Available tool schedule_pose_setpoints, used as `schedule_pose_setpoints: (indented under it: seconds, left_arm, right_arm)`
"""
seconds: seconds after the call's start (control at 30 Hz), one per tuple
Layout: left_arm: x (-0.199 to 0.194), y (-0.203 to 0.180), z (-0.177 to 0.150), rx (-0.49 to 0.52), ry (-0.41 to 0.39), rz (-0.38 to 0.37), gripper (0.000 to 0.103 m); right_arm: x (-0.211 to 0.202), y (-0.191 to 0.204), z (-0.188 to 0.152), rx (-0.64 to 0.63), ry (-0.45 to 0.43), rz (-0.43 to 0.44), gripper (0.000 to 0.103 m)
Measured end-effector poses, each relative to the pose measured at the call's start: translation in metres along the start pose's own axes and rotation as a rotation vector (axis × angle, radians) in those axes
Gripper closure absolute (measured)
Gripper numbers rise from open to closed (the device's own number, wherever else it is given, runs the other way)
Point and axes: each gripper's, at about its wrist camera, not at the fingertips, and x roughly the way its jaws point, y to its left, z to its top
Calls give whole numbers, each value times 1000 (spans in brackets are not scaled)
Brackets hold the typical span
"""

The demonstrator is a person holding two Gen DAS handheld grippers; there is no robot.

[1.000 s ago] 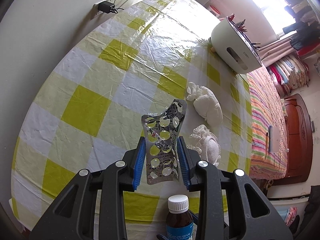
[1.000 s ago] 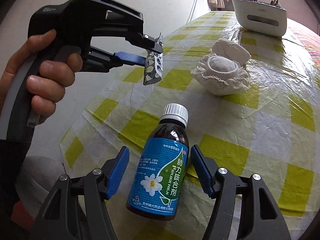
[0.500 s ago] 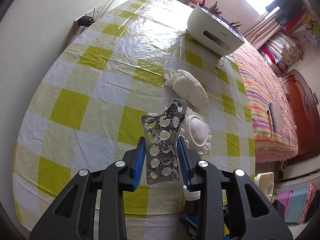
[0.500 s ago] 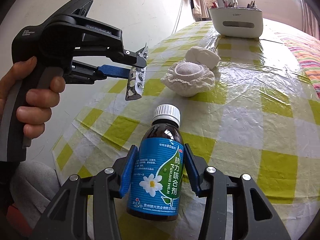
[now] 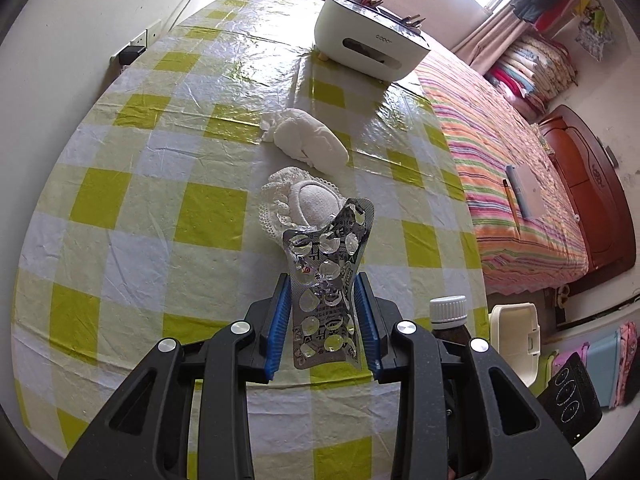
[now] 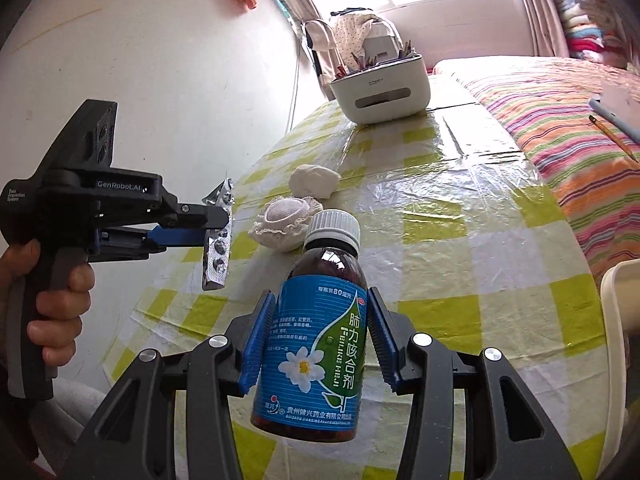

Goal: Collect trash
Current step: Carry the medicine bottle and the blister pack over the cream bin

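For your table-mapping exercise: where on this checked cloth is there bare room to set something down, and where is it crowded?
Bare cloth: the wide stretch between the wall socket and the crumpled tissue, and the near edge below the lace cushion. Crowded: the middle line, cushion beside tissue, and the far end under the white organizer box.

Left gripper (image 5: 323, 316) clamped, raised; right gripper (image 6: 316, 340) clamped, raised; hand (image 6: 56, 304) on grip.
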Motion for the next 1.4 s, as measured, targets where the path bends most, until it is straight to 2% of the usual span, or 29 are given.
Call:
schedule_pose_setpoints:
  seconds: [0.37,0.67,0.73,0.77,0.9,1.03,1.13,1.17,1.23,1.27,1.3,1.33,1.4]
  left_arm:
    - [-5,-34,-23,69,-1,-46,72]
    - [-15,-59,-44,146,-49,-49,71]
    - [-15,-62,-48,151,-38,-68,71]
    - [-17,-61,-48,138,-36,-84,71]
    - [-28,-58,-44,147,-78,-94,71]
    - [-27,-49,-35,119,-86,-77,71]
    - [-30,-40,-32,92,-91,-70,71]
    - [-31,-37,-31,85,-92,-68,71]
    - [-35,-28,-29,65,-107,-54,71]
    - [-37,-23,-28,54,-110,-52,71]
    - [-38,-19,-27,42,-110,-53,71]
    - [-40,-15,-26,29,-111,-54,71]
    - [-42,-7,-25,8,-113,-58,71]
  right_arm:
    - [-40,-33,-7,98,-93,-42,58]
    - [-70,-45,-12,103,-177,-90,59]
    - [-71,-44,-12,76,-179,-103,75]
    - [-69,-43,-12,63,-168,-102,91]
    - [-70,-43,-15,46,-167,-38,92]
    - [-63,-34,-13,28,-160,32,91]
    - [-52,-21,-13,16,-77,180,91]
    - [-51,-10,-14,-30,-53,225,90]
    - [-54,24,-23,-230,-26,237,83]
    - [-55,42,-32,-352,-20,204,58]
    - [-55,54,-40,-435,-29,176,27]
    - [-57,61,-47,-501,-42,165,22]
    - [-53,68,-53,-560,-17,134,22]
